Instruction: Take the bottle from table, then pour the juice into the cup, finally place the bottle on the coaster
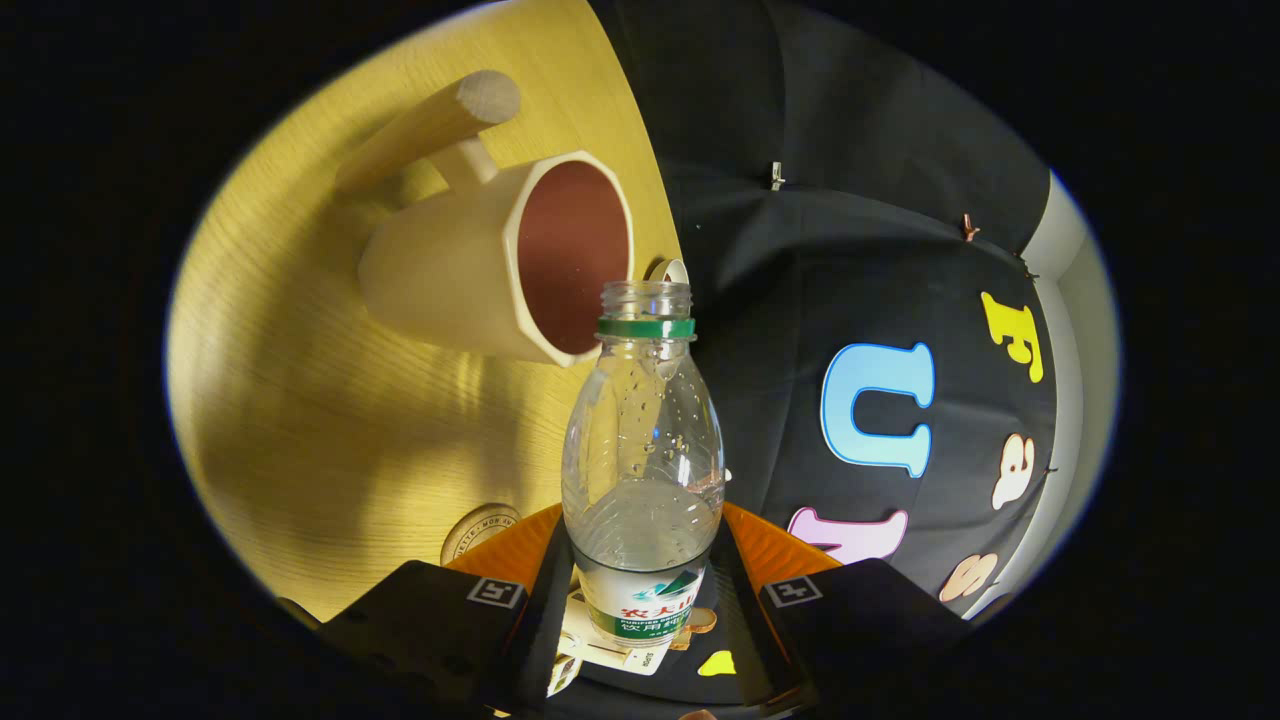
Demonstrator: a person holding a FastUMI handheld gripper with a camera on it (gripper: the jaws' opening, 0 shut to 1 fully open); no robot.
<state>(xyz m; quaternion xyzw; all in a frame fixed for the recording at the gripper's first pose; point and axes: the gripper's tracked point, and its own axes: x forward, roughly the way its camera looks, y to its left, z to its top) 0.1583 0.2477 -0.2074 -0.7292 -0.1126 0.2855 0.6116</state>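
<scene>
Overall: view is sitting rolled, so table (330, 420) is showing tipped on its side next to the booth wall (850, 260)
Gripper (640, 610): fingers are closing in on both sides of the bottle's lower body, pressing against it and holding it; finger bases are running out of sight
Bottle (643, 470): clear plastic, uncapped, green ring at the neck; droplets are clinging inside the upper part; label is partly covered by the fingers, bottom is lying hidden between them; liquid level is hard to make out
Cup (480, 270): cream, faceted rim, dark reddish inside; mouth is facing the bottle's neck, just beyond it; bottle's open mouth is sitting near the cup's rim, whether touching I cannot tell; any juice inside is not making itself clear
Handle (440, 125): long wooden stick, jutting from the cup's side
Coaster (478, 528): round edge is peeking out beside the left finger, mostly cut off
Small white thing (672, 268): showing behind the cup's rim, too hidden to identify
</scene>
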